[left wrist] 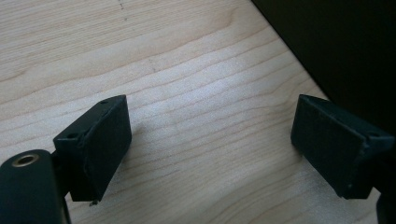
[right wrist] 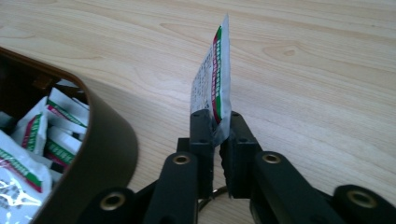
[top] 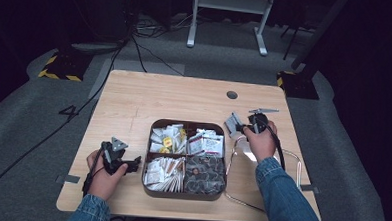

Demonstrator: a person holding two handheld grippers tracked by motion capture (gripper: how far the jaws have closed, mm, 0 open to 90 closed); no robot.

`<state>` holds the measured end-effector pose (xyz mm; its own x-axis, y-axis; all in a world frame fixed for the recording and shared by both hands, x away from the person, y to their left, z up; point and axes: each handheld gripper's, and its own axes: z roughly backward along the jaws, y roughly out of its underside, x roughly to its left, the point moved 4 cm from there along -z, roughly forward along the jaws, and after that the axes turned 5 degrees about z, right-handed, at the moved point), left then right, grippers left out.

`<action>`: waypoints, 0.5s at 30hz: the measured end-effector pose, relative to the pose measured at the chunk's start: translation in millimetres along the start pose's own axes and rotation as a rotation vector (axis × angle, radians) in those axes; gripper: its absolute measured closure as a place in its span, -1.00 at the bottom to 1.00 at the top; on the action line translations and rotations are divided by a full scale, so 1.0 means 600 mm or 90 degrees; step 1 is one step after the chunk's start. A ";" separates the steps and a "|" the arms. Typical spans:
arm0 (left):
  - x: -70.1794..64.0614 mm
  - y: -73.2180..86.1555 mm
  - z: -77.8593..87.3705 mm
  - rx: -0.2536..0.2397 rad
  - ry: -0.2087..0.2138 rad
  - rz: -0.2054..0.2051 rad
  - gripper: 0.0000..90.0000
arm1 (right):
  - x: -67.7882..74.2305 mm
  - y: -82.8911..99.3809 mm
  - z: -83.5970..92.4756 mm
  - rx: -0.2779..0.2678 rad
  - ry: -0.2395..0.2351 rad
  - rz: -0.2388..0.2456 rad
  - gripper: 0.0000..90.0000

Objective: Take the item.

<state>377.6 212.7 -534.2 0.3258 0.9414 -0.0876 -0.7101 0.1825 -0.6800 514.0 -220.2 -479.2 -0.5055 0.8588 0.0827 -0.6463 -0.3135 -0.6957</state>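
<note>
Wooden table (top: 134, 103), pale and rectangular, seen from above, with a small round grommet hole (top: 231, 95) near the far edge. Around it, grey carpet and dark surroundings, black cables trailing across the floor, a white frame standing beyond.

At the table's near centre, one dark brown tray (top: 183, 194) with rounded corners, split into four compartments. Far left compartment: small white and yellow packets. Far right: white sachets with red and green print. Near left: slim paper sticks heaped together. Near right: dark patterned pouches. Too many and too jumbled in each to count.

Right of the tray, one bent wire loop (top: 294, 156) lying flat on the wood, partly under the forearm in a blue denim sleeve.

Two grippers, one per hand. Left gripper (top: 133, 164) resting just beside the tray's left wall, jaws wide apart in its own view, nothing between them but bare wood. Right gripper (right wrist: 215, 135) held just beyond the tray's far right corner, jaws pressed together on the bottom edge of one sachet (right wrist: 214, 74), which stands upright, edge-on, red and green stripe along its side. In the high view, same sachet (top: 232, 124) held to the left of the hand, over bare table, clear of the tray.

Likely step: one sachet taken from the far right compartment and carried clear. Next move probably a set-down on open wood, calling for a lowering of the hand, then a release without flicking the light packet away.
</note>
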 end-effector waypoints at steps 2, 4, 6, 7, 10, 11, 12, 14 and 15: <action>0.000 0.000 0.000 -0.001 0.000 0.000 -0.72 | -0.005 0.003 -0.001 0.003 0.010 -0.002 0.80; 0.000 0.000 0.000 0.000 0.000 0.000 -0.72 | -0.010 0.005 -0.003 0.005 0.017 -0.004 0.75; 0.000 0.000 0.000 0.000 0.000 0.000 -0.72 | -0.016 0.007 -0.005 0.004 0.026 -0.008 0.64; 0.000 0.000 0.000 0.000 0.000 0.000 -0.72 | -0.016 0.007 -0.005 0.004 0.026 -0.008 0.64; 0.000 0.000 0.000 0.000 0.000 0.000 -0.72 | -0.024 0.011 -0.009 0.009 0.043 -0.005 0.47; 0.000 0.000 0.000 0.000 0.000 0.000 -0.72 | -0.024 0.011 -0.009 0.009 0.043 -0.005 0.47; 0.000 0.000 0.000 0.000 0.000 0.000 -0.72 | -0.026 0.012 -0.010 0.010 0.049 -0.002 0.43; 0.000 0.000 0.000 0.000 0.000 0.000 -0.72 | -0.029 0.014 -0.013 0.013 0.061 0.001 0.35; 0.000 0.000 0.000 0.000 0.000 0.000 -0.72 | -0.030 0.014 -0.014 0.014 0.063 0.003 0.33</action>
<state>377.7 212.7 -534.2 0.3257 0.9414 -0.0874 -0.7101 0.1826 -0.6800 522.5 -234.9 -492.7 -0.4511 0.8924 0.0078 -0.6565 -0.3259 -0.6803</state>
